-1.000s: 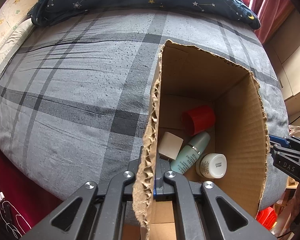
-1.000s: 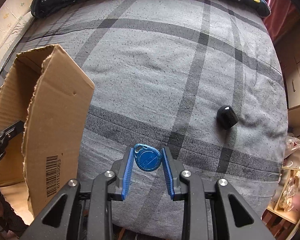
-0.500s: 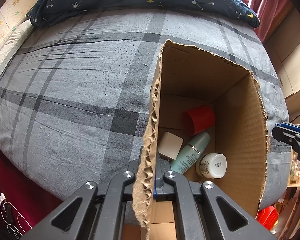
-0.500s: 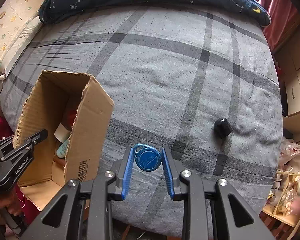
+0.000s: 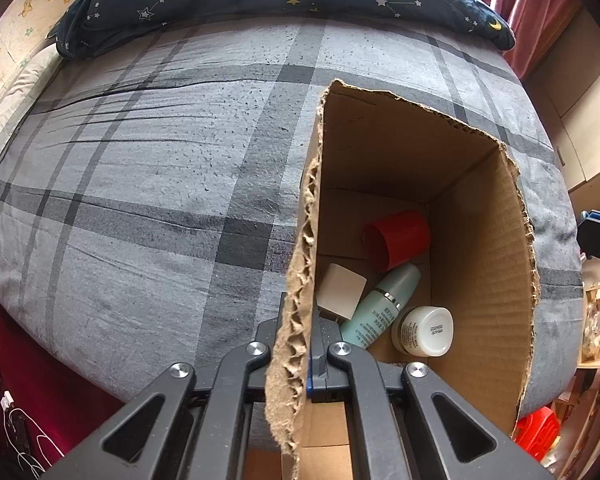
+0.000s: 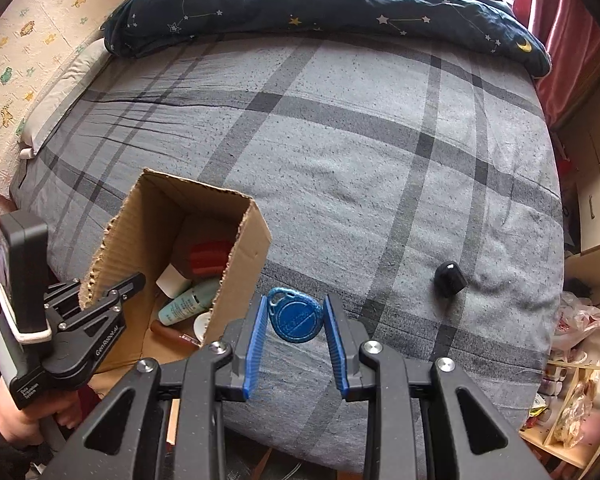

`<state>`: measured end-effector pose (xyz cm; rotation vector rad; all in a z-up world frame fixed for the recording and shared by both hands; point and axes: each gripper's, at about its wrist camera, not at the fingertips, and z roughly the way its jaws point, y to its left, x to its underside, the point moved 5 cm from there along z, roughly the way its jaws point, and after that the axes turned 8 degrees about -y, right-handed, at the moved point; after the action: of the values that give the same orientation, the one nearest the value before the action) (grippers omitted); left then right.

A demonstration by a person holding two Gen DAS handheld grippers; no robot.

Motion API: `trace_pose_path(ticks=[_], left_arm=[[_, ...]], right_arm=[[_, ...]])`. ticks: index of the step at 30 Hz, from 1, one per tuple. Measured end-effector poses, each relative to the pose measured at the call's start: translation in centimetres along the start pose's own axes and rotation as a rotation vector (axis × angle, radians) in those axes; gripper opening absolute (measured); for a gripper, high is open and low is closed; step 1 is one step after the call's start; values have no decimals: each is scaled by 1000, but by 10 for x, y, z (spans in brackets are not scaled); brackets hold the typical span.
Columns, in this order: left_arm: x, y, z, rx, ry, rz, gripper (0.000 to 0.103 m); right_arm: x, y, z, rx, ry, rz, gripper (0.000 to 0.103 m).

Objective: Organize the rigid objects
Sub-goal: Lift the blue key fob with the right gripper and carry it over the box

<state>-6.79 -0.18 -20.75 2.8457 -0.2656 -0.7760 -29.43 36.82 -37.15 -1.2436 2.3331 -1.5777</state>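
Cardboard box (image 6: 244,264) sits on the grey plaid bed (image 6: 360,152), its torn wall clenched in the left gripper (image 6: 134,284), with a red cap (image 5: 398,238), mint bottle (image 5: 380,306) and white jar (image 5: 426,330) inside. Right gripper (image 6: 296,314) grasps a blue key fob (image 6: 296,316) just right of the box; a small black object (image 6: 450,278) lies further right.

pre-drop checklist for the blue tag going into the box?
1. Blue tag gripped between right gripper fingers: ok.
2. Left gripper clamped on cardboard box wall, steadying it: ok.
3. Box mouth open, nothing covering it: ok.
4. Room inside among red cup, green bottle, white jar: ok.
5. Tag over box opening: not ok, it is beside the box.
6. Black object remains on bed: not ok.
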Motion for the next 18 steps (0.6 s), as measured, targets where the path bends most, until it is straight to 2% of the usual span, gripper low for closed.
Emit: trace_pose_path(ticks=[10, 18], left_arm=[[-2, -7, -3, -6, -2, -27, 3], [-4, -12, -4, -9, -2, -46, 3]], right_arm=[[-12, 23, -17, -50, -20, -20, 31], [-10, 47, -14, -93, 9, -44, 31]])
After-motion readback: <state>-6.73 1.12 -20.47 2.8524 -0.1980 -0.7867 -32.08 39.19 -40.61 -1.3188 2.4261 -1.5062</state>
